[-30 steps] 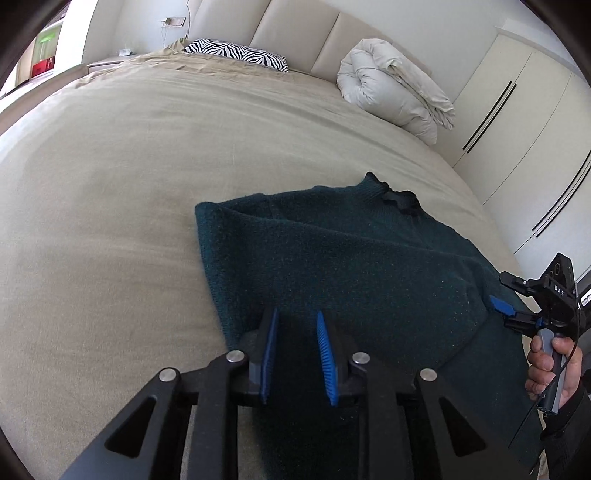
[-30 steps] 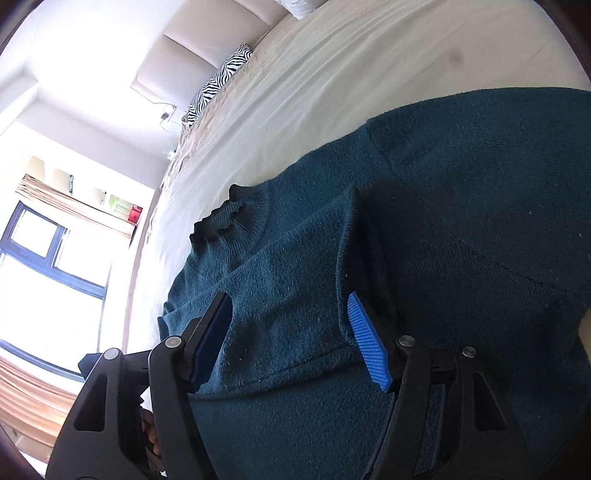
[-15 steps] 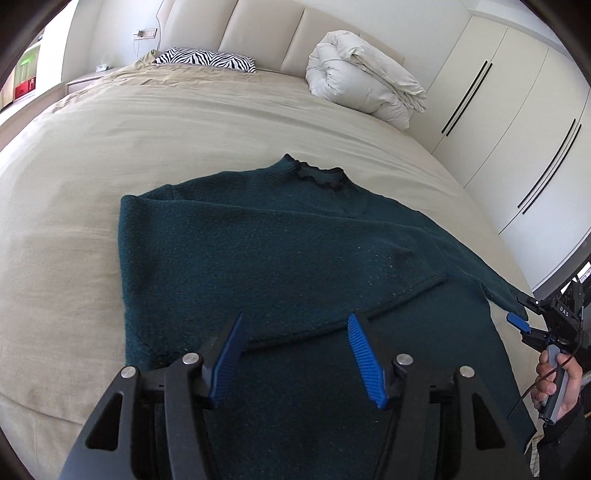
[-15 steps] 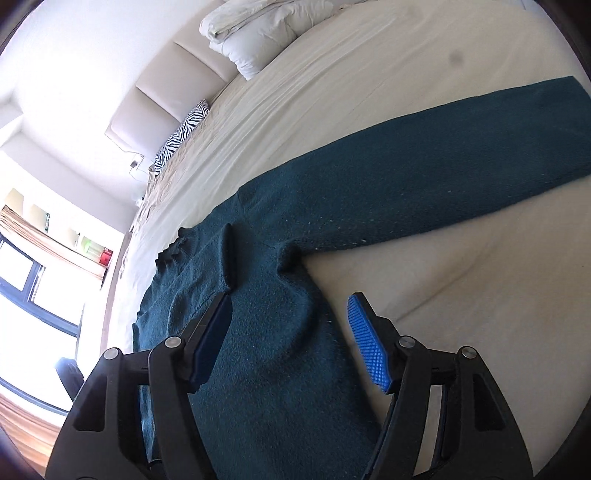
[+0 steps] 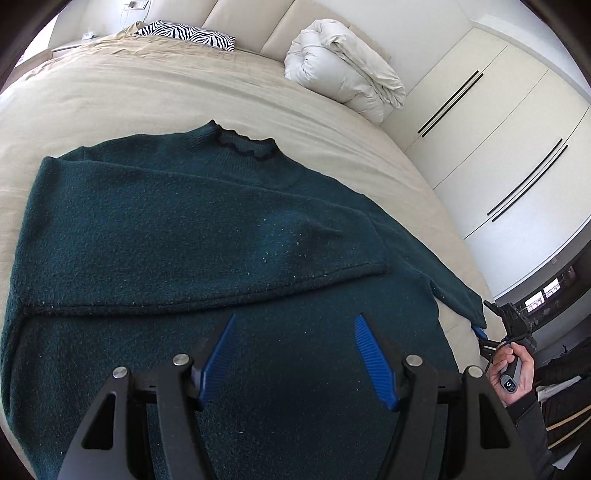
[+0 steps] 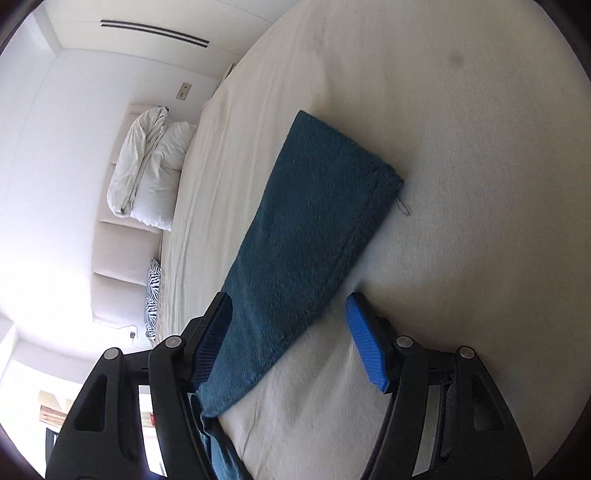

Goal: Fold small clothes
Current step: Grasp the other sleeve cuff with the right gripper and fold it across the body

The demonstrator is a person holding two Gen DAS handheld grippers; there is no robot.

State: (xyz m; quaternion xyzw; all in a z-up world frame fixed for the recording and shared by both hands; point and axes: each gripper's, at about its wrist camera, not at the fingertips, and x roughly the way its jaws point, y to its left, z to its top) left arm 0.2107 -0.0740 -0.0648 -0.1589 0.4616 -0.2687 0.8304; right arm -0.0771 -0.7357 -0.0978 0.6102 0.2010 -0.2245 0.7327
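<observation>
A dark teal knit sweater [image 5: 192, 236] lies flat on the beige bed [image 5: 110, 99], collar [image 5: 245, 146] toward the headboard. Its left sleeve [image 5: 229, 240] is folded across the chest. The right sleeve [image 5: 436, 273] stretches out to the right; in the right wrist view this sleeve [image 6: 310, 214] lies on the sheet with its cuff away from me. My left gripper [image 5: 295, 354] is open and empty over the sweater's lower body. My right gripper [image 6: 288, 339] is open, its jaws either side of the sleeve. It also shows at the left wrist view's right edge [image 5: 484, 332].
A rolled white duvet [image 5: 343, 77] and a zebra pillow [image 5: 184, 33] lie at the headboard. White wardrobe doors [image 5: 498, 122] stand along the right side of the bed. The bed's right edge runs close by the right sleeve cuff.
My left gripper opened, let go of the left sleeve now lying across the chest, and drew back. My right gripper moved right from the sweater's body out along the right sleeve.
</observation>
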